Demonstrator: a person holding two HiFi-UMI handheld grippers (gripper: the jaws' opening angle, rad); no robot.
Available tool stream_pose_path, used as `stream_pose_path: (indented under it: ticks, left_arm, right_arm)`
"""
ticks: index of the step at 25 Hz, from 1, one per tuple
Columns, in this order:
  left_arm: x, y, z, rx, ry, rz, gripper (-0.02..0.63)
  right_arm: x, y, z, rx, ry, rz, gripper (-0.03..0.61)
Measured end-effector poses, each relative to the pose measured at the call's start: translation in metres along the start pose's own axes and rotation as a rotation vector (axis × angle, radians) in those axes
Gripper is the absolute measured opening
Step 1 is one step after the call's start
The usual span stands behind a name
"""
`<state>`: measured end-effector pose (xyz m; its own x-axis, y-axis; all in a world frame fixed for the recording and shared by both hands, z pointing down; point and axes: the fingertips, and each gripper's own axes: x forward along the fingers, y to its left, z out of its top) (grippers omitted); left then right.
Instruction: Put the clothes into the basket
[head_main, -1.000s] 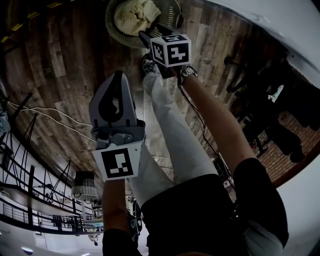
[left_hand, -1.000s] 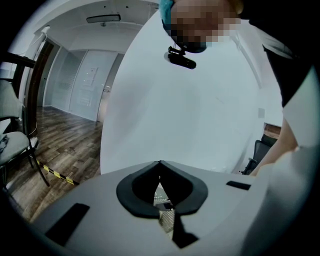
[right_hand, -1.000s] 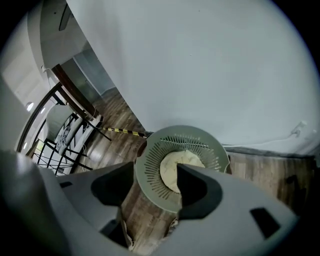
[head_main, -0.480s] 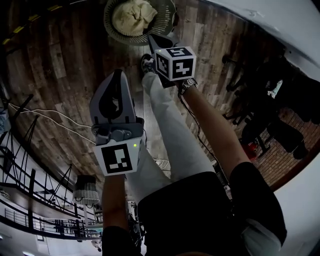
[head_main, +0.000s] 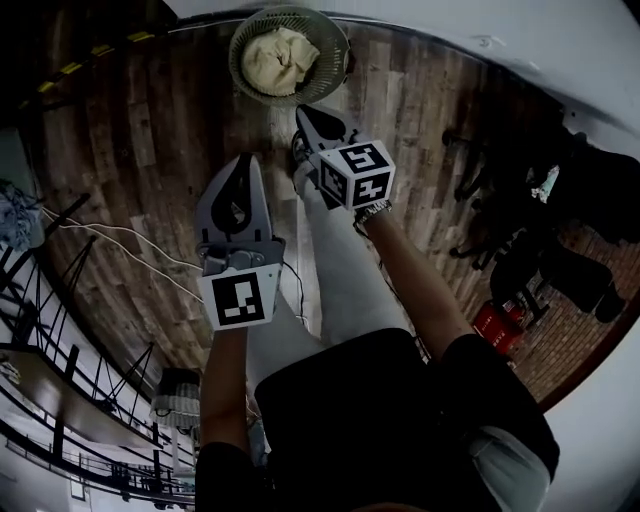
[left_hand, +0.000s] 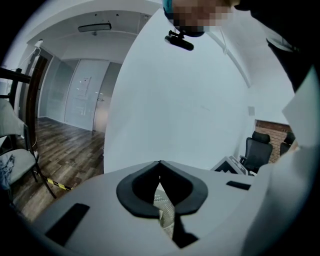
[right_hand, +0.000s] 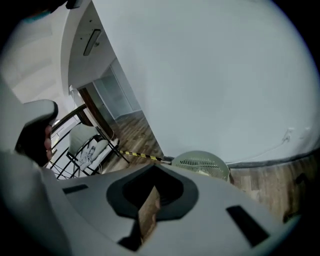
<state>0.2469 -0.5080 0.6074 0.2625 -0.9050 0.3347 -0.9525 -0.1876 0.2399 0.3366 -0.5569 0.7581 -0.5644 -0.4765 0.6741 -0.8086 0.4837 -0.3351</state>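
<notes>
A round pale-green slatted basket (head_main: 335, 45) stands on the wood floor at the top of the head view, with a cream cloth (head_main: 278, 58) bunched inside. The same basket (right_hand: 202, 164) shows just beyond the jaws in the right gripper view, against the white wall. My right gripper (head_main: 302, 110) hangs just below the basket's rim, jaws together with nothing between them (right_hand: 153, 167). My left gripper (head_main: 243, 160) is further back and to the left, also shut and empty (left_hand: 160, 163), facing a white wall.
The person's leg in white trousers (head_main: 345, 270) runs under both grippers. White cables (head_main: 120, 235) lie on the floor at left beside a metal rack (head_main: 60, 330). Dark gear (head_main: 590, 200) and a red object (head_main: 497, 322) sit at right. A folding chair (left_hand: 12, 160) stands left.
The right gripper has pulled back from over the basket's rim and risen. The left gripper has risen too. The cream cloth stays in the basket.
</notes>
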Motion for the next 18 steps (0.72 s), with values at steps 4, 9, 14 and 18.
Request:
stream_pose_path:
  ticks: [4,9,14,18]
  left_arm:
    - [-0.022,-0.001,0.021,0.002,-0.031,-0.012,0.014]
    - [-0.052,0.0,0.049,0.007,-0.069,-0.022,0.014]
    - [-0.088,0.002,0.074,0.037,-0.087,-0.013,0.014]
    - [-0.113,-0.001,0.097,0.047,-0.11,-0.008,0.014]
  right_arm:
    - [-0.034,0.032,0.018,0.032,-0.077,0.043,0.009]
    - [-0.083,0.076,0.045,0.033,-0.174,0.059,0.009]
    - [-0.131,0.128,0.072,0.035,-0.271,0.098,0.008]
    - [-0.172,0.158,0.099,-0.004,-0.342,0.098,0.008]
